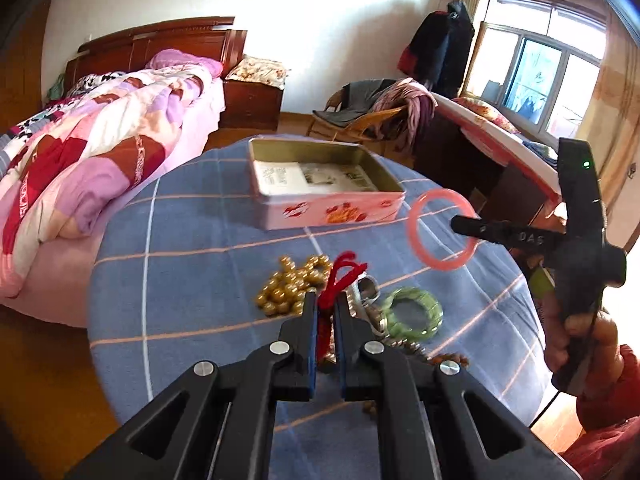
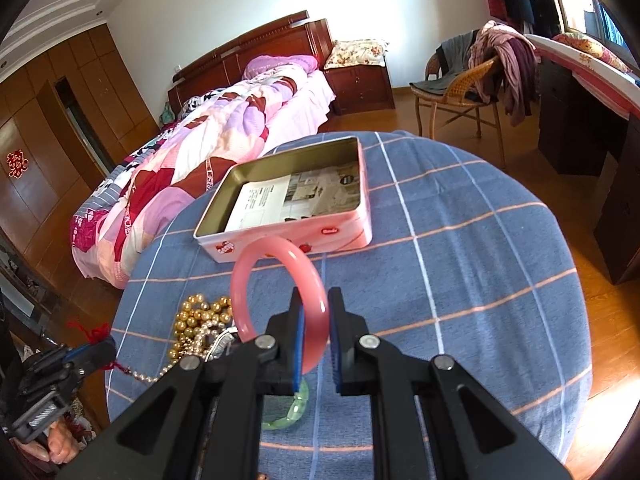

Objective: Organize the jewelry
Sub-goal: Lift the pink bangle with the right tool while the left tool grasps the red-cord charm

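Gripping pink bangle (image 2: pixel 280 300), right claw (image 2: pixel 316 320) hangs above table (image 2: pixel 460 240).

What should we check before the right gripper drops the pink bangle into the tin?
1. Right gripper grips the translucent pink bangle: ok, ring pinched between the pads.
2. Bangle off the blue checked tablecloth: ok, lifted.
3. Open pink metal tin unobstructed: ok, lid off, only printed paper inside.
4. Bangle over the tin: not ok, short of its near wall.
5. Left gripper out of the path: ok, at the pile, closed on the red cord.
6. Green bangle clear: ok, lying on the cloth.
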`<action>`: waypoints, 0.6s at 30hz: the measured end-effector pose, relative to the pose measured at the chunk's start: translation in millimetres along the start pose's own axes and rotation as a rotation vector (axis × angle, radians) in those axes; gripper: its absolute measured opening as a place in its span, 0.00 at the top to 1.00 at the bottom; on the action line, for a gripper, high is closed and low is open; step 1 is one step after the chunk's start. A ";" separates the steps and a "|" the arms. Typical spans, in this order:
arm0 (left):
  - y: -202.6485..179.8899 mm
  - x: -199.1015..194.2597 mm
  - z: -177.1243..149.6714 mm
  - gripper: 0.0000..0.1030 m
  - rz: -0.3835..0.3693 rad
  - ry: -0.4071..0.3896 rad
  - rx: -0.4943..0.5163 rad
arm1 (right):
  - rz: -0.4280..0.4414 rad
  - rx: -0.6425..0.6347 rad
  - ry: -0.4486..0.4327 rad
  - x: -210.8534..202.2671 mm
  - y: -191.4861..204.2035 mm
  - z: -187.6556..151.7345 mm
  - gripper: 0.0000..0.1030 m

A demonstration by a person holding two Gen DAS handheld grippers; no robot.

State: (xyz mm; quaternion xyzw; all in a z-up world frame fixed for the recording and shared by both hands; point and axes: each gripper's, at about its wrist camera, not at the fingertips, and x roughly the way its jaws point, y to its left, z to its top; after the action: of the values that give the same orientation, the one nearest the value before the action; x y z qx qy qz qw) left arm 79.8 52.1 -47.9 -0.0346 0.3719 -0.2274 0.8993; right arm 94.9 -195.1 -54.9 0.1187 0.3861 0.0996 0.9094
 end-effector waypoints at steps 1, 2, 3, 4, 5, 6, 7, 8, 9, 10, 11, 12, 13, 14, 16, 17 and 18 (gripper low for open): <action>3.2 -1.3 -0.7 0.94 -0.002 -0.002 -0.013 | -0.001 -0.002 0.000 -0.3 0.5 -0.2 0.86; 5.3 -2.9 -0.8 0.94 0.008 -0.008 -0.018 | -0.002 -0.003 -0.001 -0.9 0.7 -0.3 0.86; 6.9 -4.5 -1.1 0.94 0.017 -0.014 -0.022 | -0.001 -0.001 -0.002 -1.2 0.8 -0.2 0.86; 9.1 -6.2 -0.4 0.94 0.023 -0.021 -0.028 | 0.001 0.003 -0.005 -1.7 1.0 -0.1 0.86; 10.8 -8.9 1.1 0.94 0.011 -0.029 -0.039 | 0.002 0.004 -0.009 -2.9 1.3 0.2 0.86; 12.3 -13.1 2.9 0.94 -0.022 -0.041 -0.050 | 0.000 0.004 -0.014 -4.2 1.3 0.6 0.86; 12.6 -17.5 4.4 0.94 -0.046 -0.057 -0.054 | -0.002 0.002 -0.019 -5.6 1.3 1.0 0.86; 12.6 -22.3 6.0 0.94 -0.060 -0.075 -0.052 | -0.004 0.001 -0.024 -6.8 1.6 1.4 0.86; 12.7 -26.7 7.4 0.94 -0.066 -0.091 -0.047 | -0.005 0.001 -0.025 -7.4 1.2 1.8 0.86; 12.2 -30.2 9.2 0.94 -0.069 -0.104 -0.044 | -0.006 0.002 -0.026 -7.4 0.9 2.5 0.86; 13.0 -34.3 10.9 0.94 -0.071 -0.118 -0.043 | -0.006 0.006 -0.026 -7.1 0.7 2.4 0.86; 14.6 -37.9 12.3 0.94 -0.067 -0.130 -0.047 | -0.005 0.008 -0.024 -6.5 0.7 2.3 0.86; 17.7 -42.0 14.0 0.94 -0.063 -0.143 -0.061 | -0.003 0.010 -0.023 -6.3 -0.1 2.5 0.86; 20.1 -43.4 15.3 0.94 -0.066 -0.150 -0.073 | -0.001 0.011 -0.024 -5.9 0.1 2.1 0.86; 23.2 -43.6 18.9 0.94 -0.060 -0.155 -0.090 | 0.003 0.012 -0.028 -5.9 0.1 2.8 0.86; 21.8 -41.9 21.1 0.94 -0.045 -0.153 -0.079 | 0.006 0.013 -0.029 -6.3 0.6 3.9 0.86; 19.7 -39.6 23.1 0.94 -0.031 -0.152 -0.065 | 0.009 0.012 -0.032 -6.7 1.1 5.4 0.86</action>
State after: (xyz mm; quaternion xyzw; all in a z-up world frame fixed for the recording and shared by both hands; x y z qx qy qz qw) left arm 78.6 84.5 -9.9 -0.0867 0.3093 -0.2256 0.9197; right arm 94.2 -196.7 -46.5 0.1276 0.3714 0.0993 0.9143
